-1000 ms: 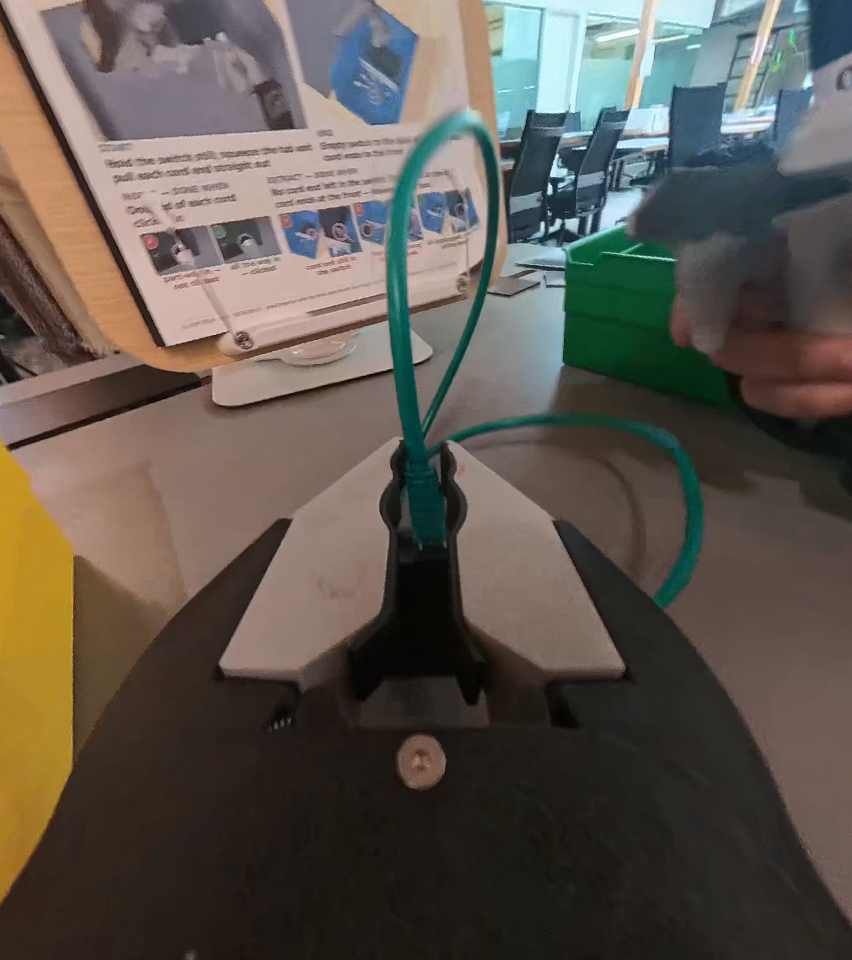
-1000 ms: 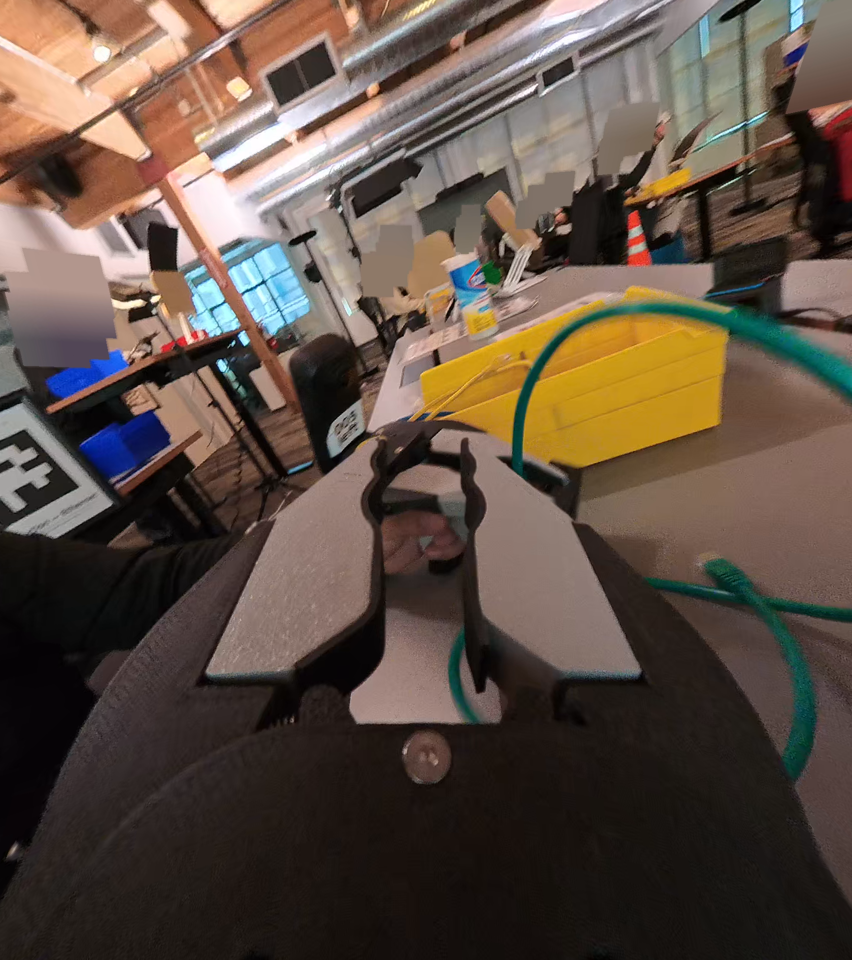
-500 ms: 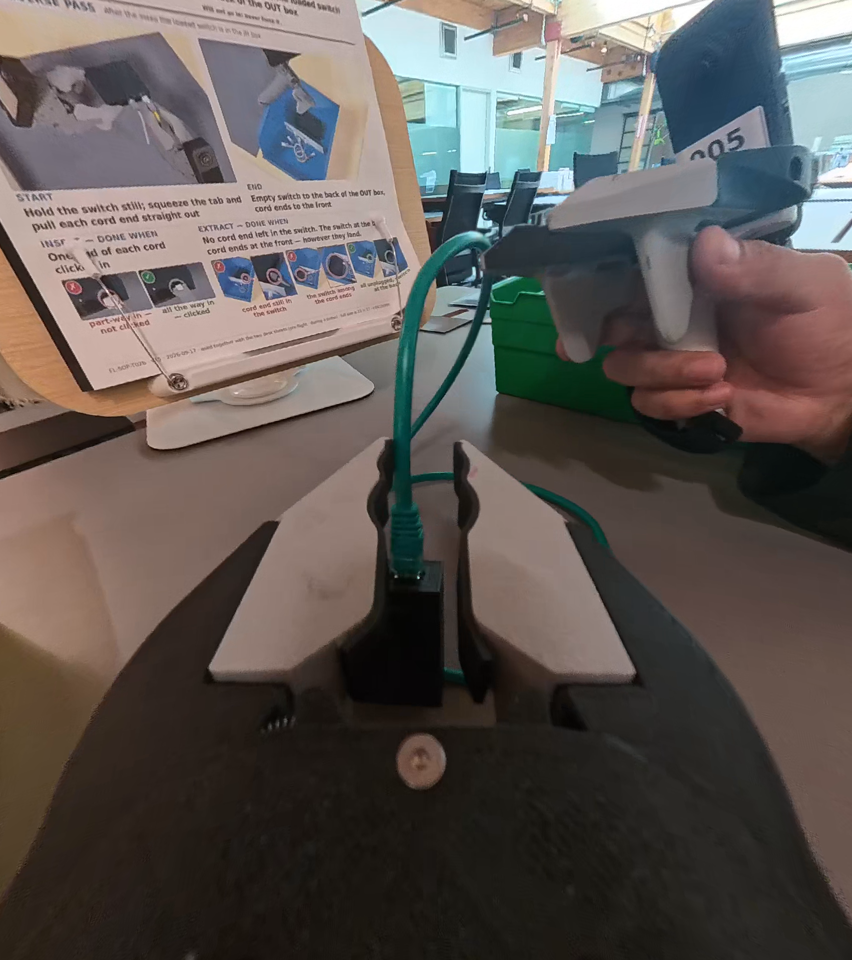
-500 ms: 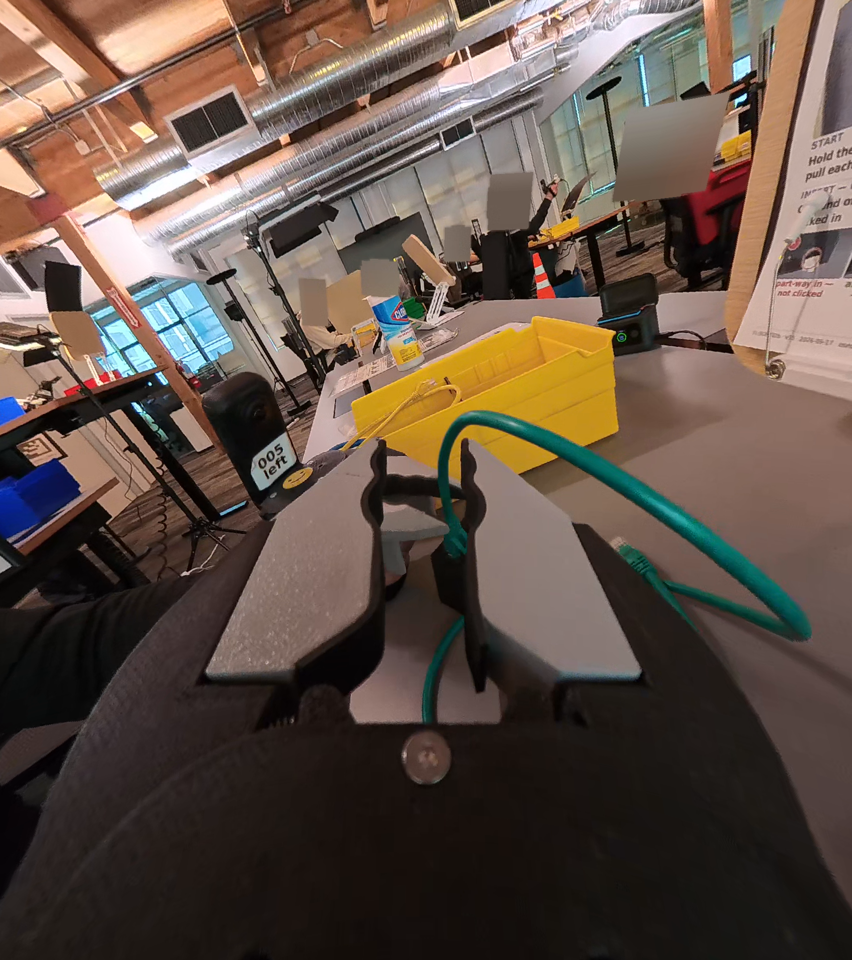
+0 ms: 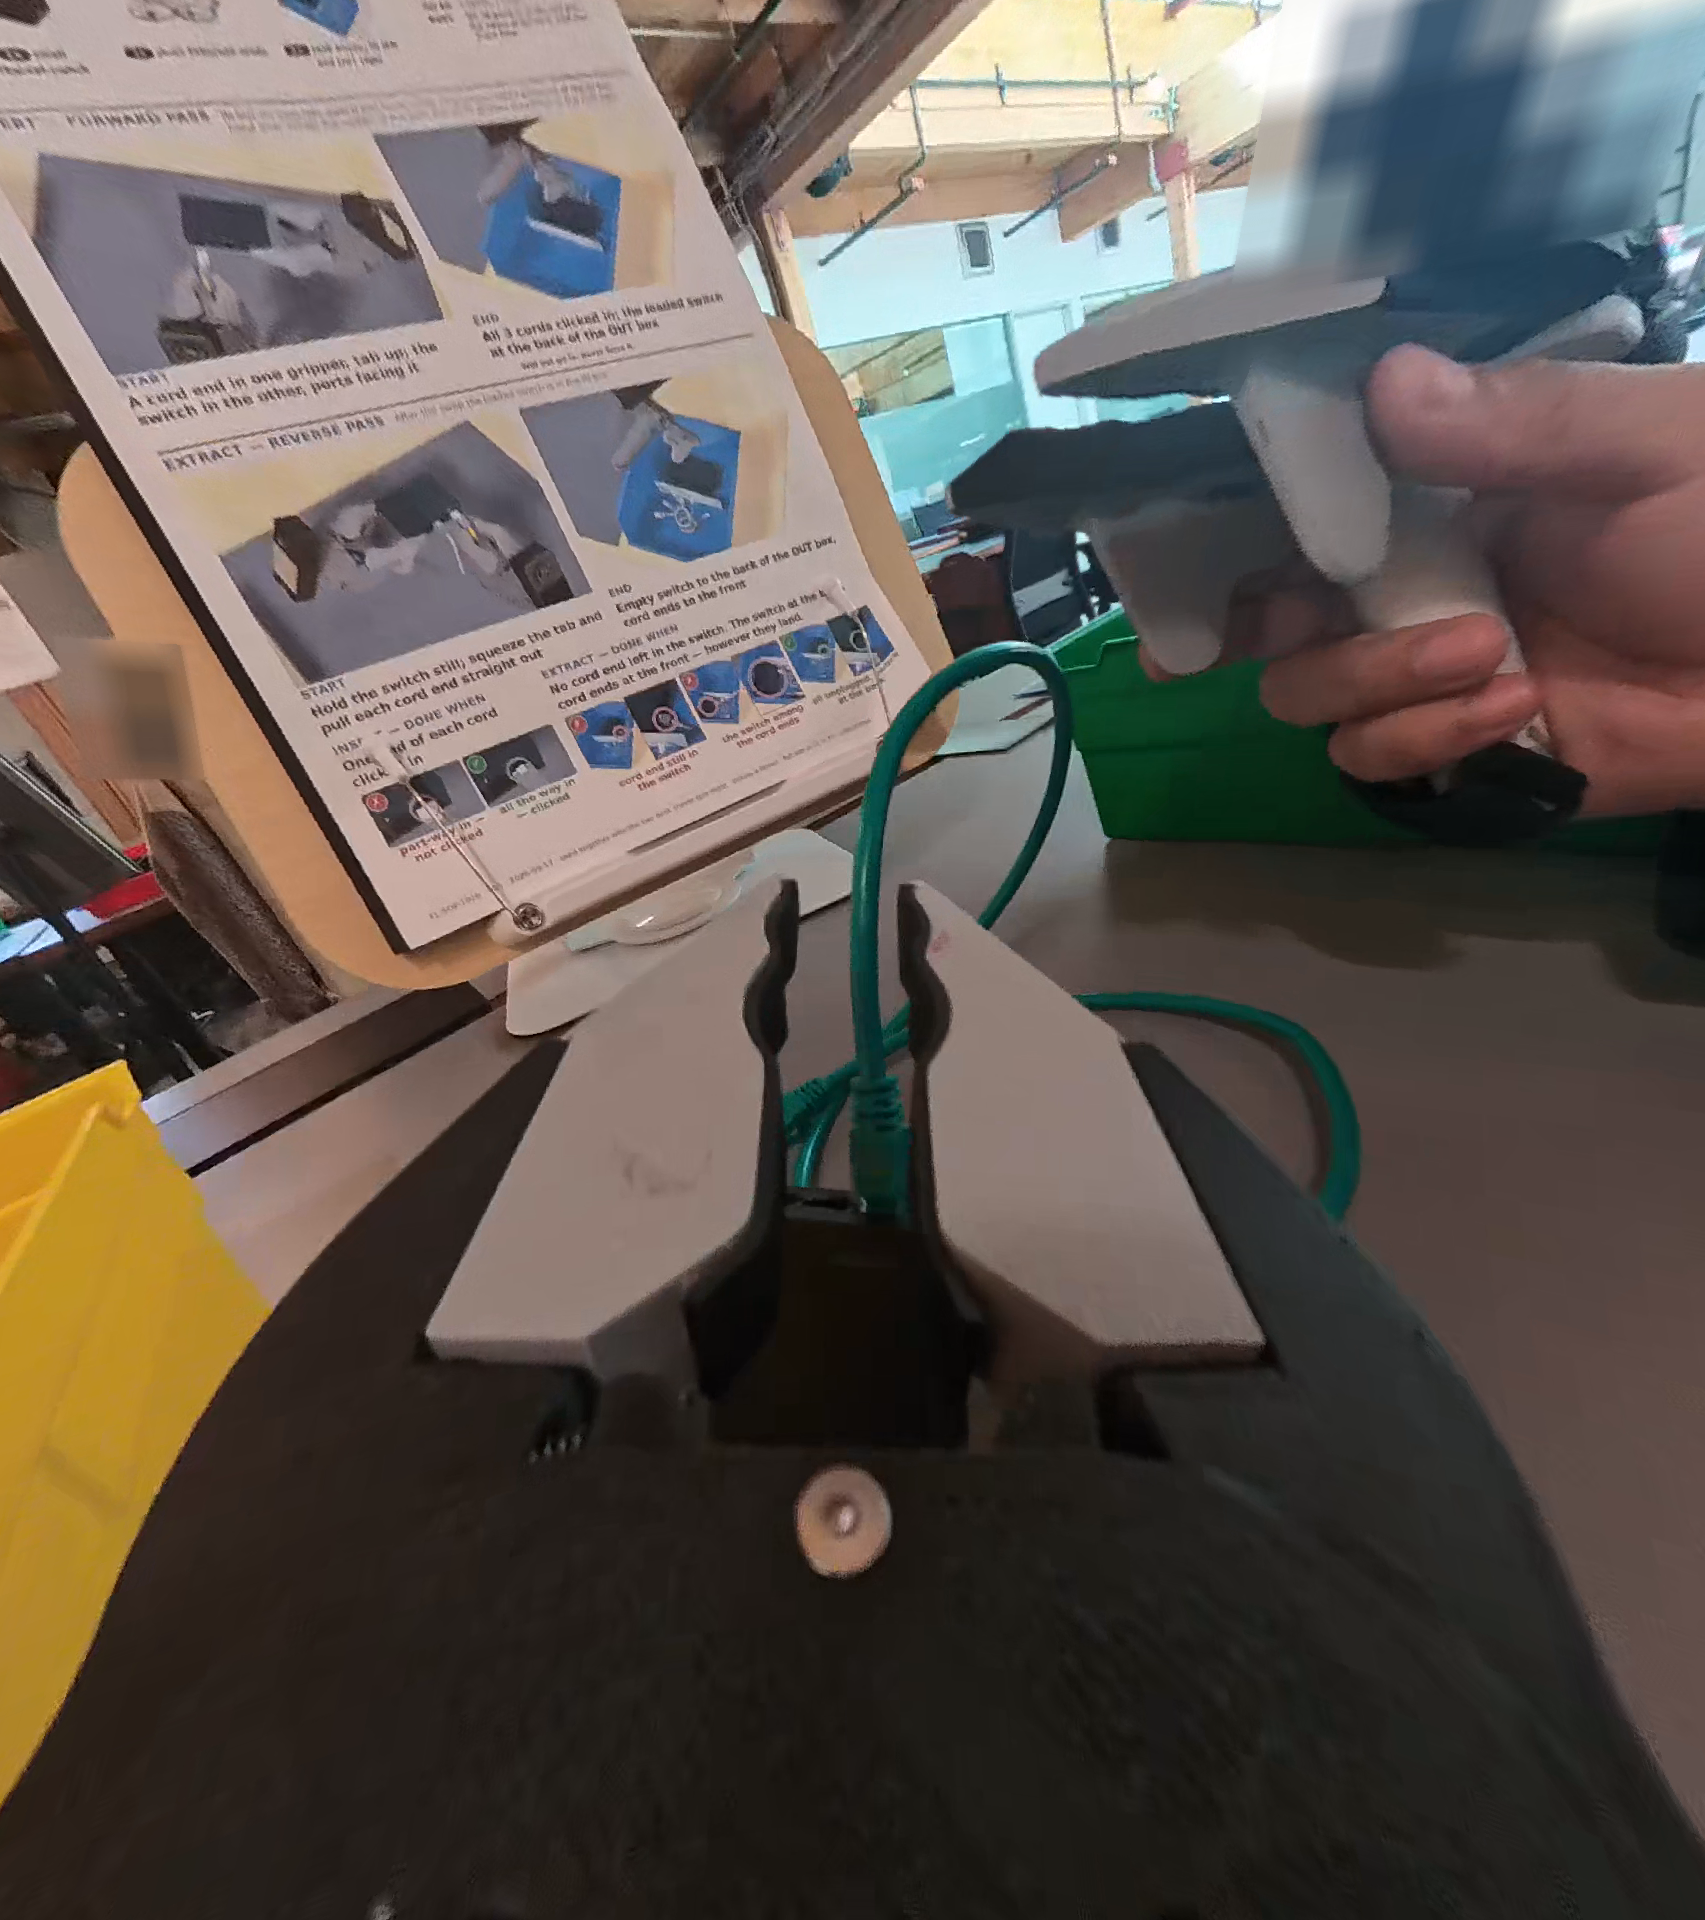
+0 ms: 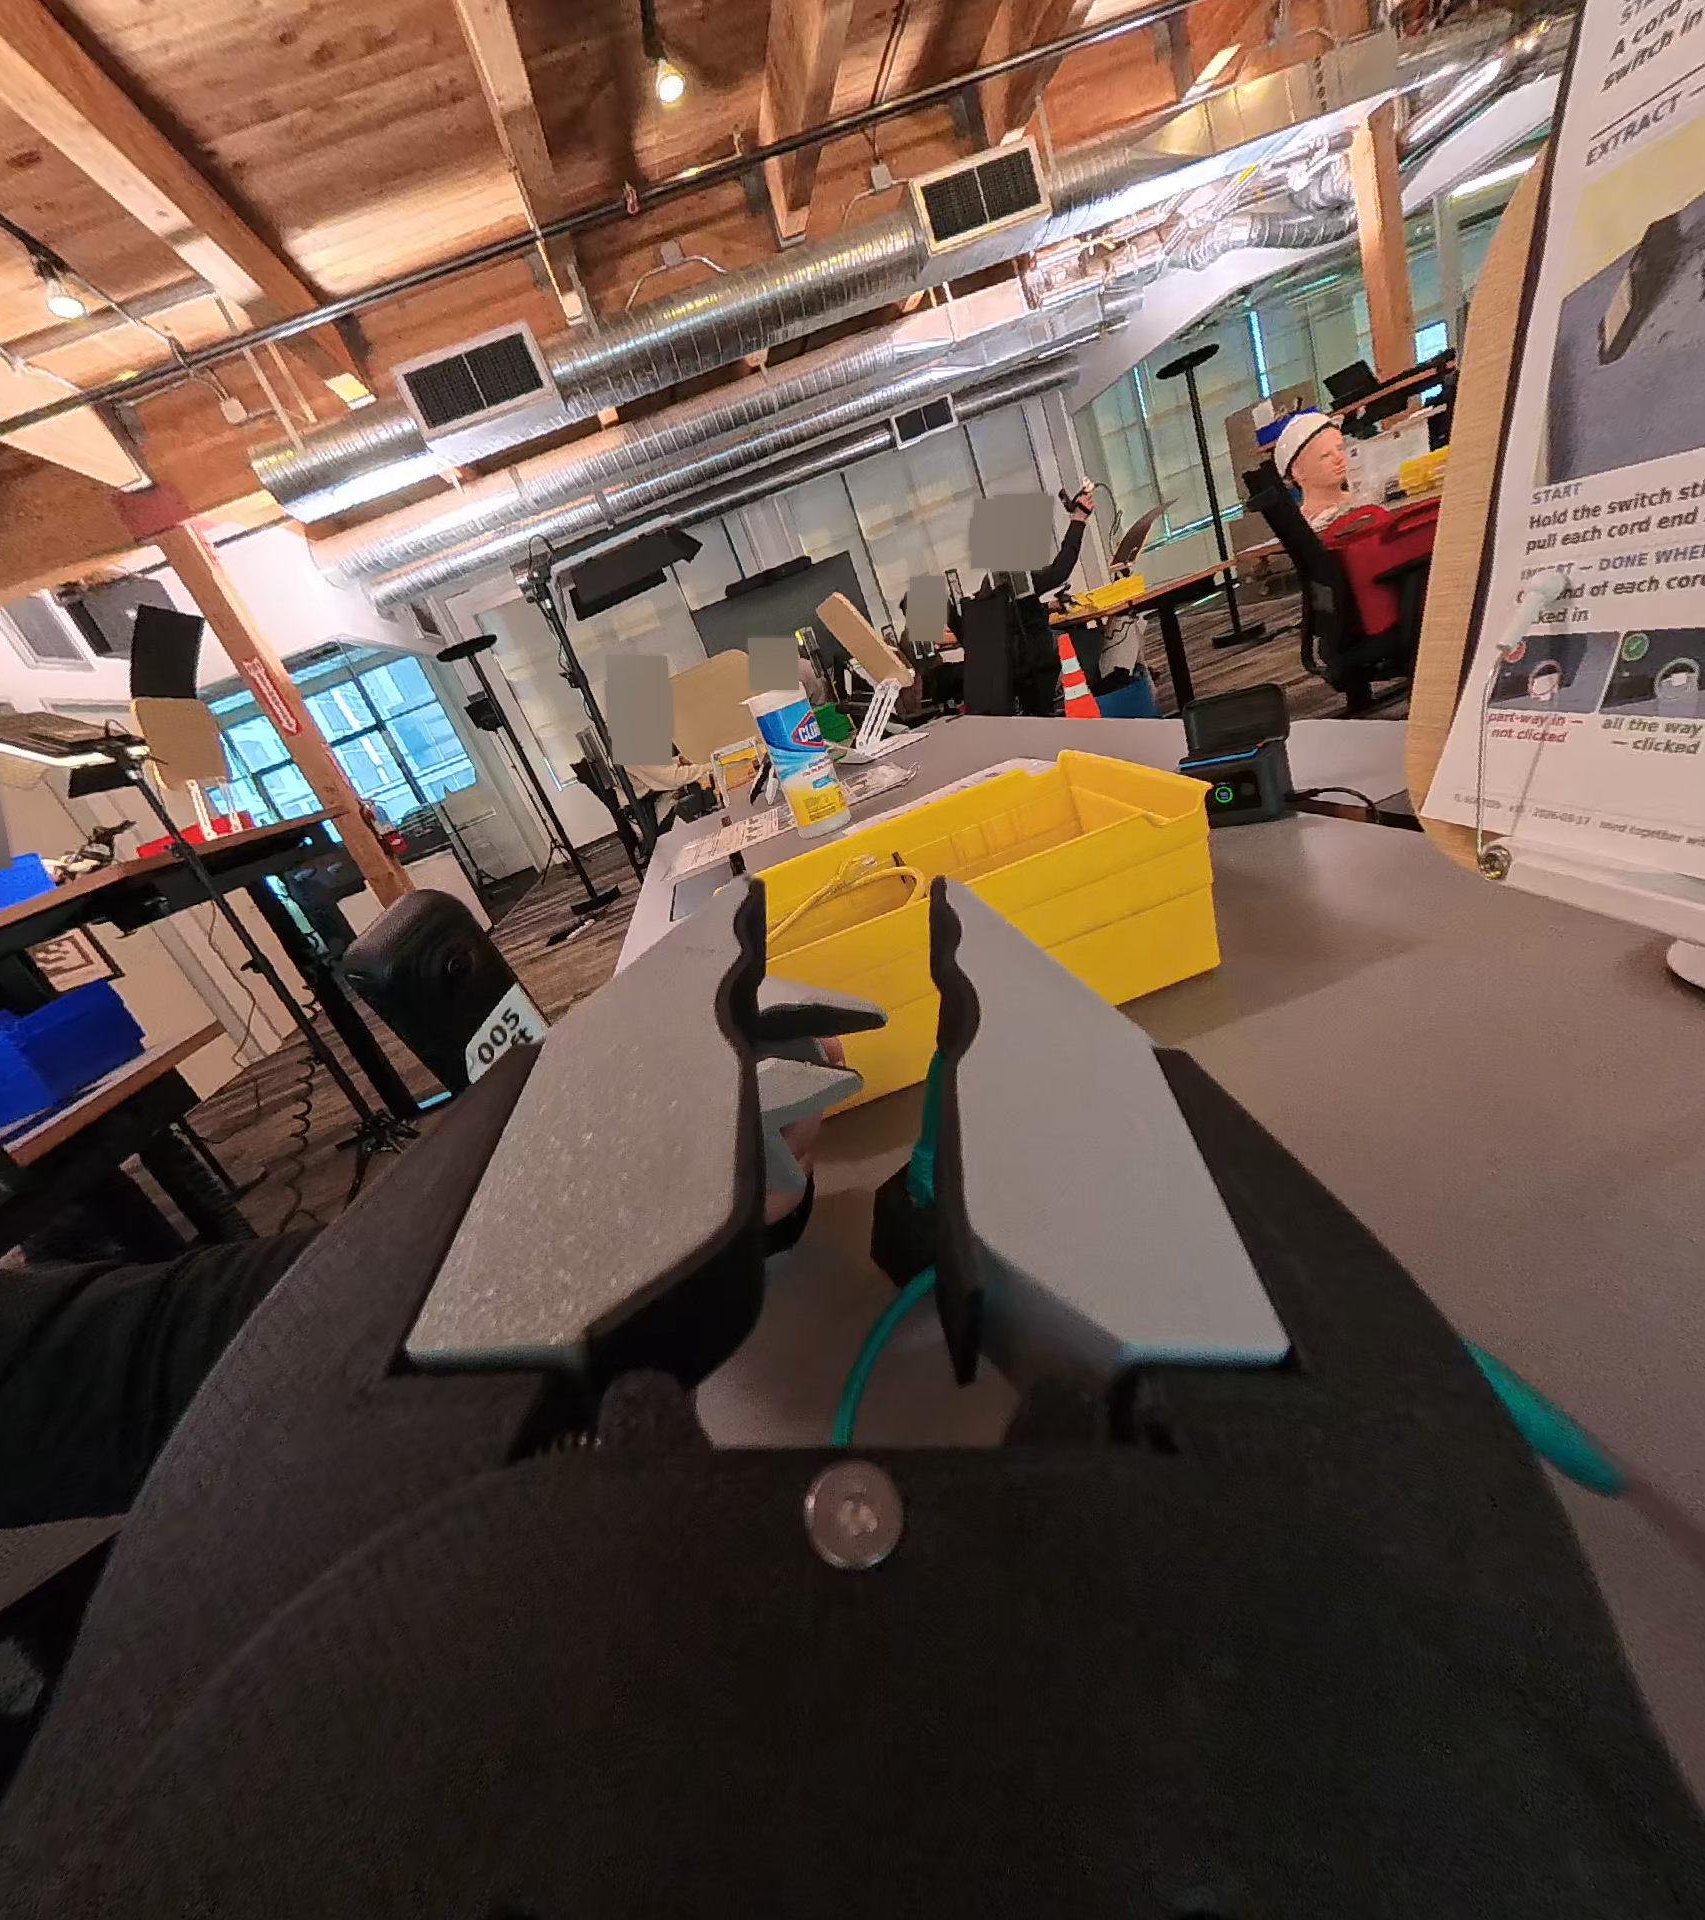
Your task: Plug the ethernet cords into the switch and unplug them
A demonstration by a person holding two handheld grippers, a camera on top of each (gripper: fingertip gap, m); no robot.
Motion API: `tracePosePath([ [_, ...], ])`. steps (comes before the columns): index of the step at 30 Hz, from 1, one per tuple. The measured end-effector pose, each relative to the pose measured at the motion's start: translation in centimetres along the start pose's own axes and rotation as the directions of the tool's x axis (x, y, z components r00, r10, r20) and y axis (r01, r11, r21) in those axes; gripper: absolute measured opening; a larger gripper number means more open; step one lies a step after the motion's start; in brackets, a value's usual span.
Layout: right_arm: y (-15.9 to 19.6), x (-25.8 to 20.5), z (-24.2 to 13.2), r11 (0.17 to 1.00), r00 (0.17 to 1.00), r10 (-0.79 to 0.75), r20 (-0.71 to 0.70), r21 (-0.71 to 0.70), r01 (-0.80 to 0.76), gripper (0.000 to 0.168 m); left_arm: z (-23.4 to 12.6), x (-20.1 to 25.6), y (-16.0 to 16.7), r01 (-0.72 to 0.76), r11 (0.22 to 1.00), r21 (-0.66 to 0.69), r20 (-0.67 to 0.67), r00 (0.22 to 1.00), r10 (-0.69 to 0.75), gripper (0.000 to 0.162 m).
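Your left gripper [image 5: 846, 1023] sat clamped on the black switch [image 5: 832, 1299] deep between its fingers, ports facing forward, 1 green cord [image 5: 874, 997] plugged in and running straight out along the fingers. Your right gripper [image 6: 843, 971], jaws apart and holding nothing, hovered above, the nearer tool for the plug.

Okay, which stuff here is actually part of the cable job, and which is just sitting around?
Part of the job:
switch, held in the left gripper
green ethernet cord, one end plugged in
right gripper, nothing between its fingers

Lying about:
yellow bin
green bin
instruction board
wipes canister
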State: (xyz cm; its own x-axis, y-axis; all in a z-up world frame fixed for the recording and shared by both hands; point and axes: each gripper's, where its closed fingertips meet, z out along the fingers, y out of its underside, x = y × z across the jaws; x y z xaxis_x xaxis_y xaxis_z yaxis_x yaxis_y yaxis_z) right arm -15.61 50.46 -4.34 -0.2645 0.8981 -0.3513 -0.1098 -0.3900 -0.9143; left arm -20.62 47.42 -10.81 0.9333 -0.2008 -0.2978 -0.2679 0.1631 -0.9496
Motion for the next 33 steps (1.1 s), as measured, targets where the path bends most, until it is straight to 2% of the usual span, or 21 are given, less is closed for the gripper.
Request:
tracePosePath([
  [5, -0.3, 0.1, -0.2, 1.000, 1.000, -0.004, -0.011, 0.017, 0.005, 0.028, 0.1, -0.5, 0.6, 0.043, 0.998, -0.033, 0.009, 0.999, -0.043, 0.019],
  [9, -0.5, 0.5, -0.3, 1.000, 0.999, -0.010, -0.036, 0.029, 0.011, 0.030, -0.3, -3.4, 2.1, 0.025, 0.992, -0.125, 0.164, 0.986, -0.004, 0.000],
  [11, -0.6, 0.4, -0.3, 0.999, 0.999, -0.007, -0.033, 0.033, 0.008, 0.030, -0.8, -4.9, 2.9, 0.007, 0.983, -0.182, 0.248, 0.968, 0.039, 0.000],
  [14, -0.5, 0.5, -0.2, 1.000, 0.999, -0.008, -0.038, 0.030, 0.009, 0.029, -1.0, -5.5, 4.5, -0.016, 0.953, -0.301, 0.279, 0.955, 0.105, 0.000],
  [18, -0.3, 0.7, -0.2, 1.000, 0.999, 0.000, -0.040, 0.024, 0.001, 0.029, -0.7, -4.5, 6.0, -0.058, 0.913, -0.403, 0.207, 0.966, 0.153, 0.000],
  [22, -0.4, 0.7, -0.3, 1.000, 0.999, 0.002, -0.043, 0.031, -0.001, 0.028, 0.0, -3.4, 7.7, -0.028, 0.871, -0.490, 0.123, 0.987, 0.101, 0.000],
  [25, -0.3, 0.7, -0.1, 1.000, 0.999, 0.002, -0.043, 0.025, -0.001, 0.028, 0.8, -0.7, 8.2, -0.085, 0.856, -0.511, -0.022, 0.996, 0.085, 0.000],
  [30, 0.0, 0.8, 0.0, 1.000, 0.999, -0.002, -0.049, 0.015, 0.003, 0.028, 1.4, 2.0, 6.9, -0.289, 0.859, -0.423, -0.099, 0.957, 0.273, 0.000],
  [33, -0.3, 0.9, -0.2, 1.000, 0.999, 0.001, -0.051, 0.026, 0.000, 0.028, 1.5, 3.1, 6.2, -0.294, 0.880, -0.373, -0.142, 0.955, 0.259, 0.000],
])
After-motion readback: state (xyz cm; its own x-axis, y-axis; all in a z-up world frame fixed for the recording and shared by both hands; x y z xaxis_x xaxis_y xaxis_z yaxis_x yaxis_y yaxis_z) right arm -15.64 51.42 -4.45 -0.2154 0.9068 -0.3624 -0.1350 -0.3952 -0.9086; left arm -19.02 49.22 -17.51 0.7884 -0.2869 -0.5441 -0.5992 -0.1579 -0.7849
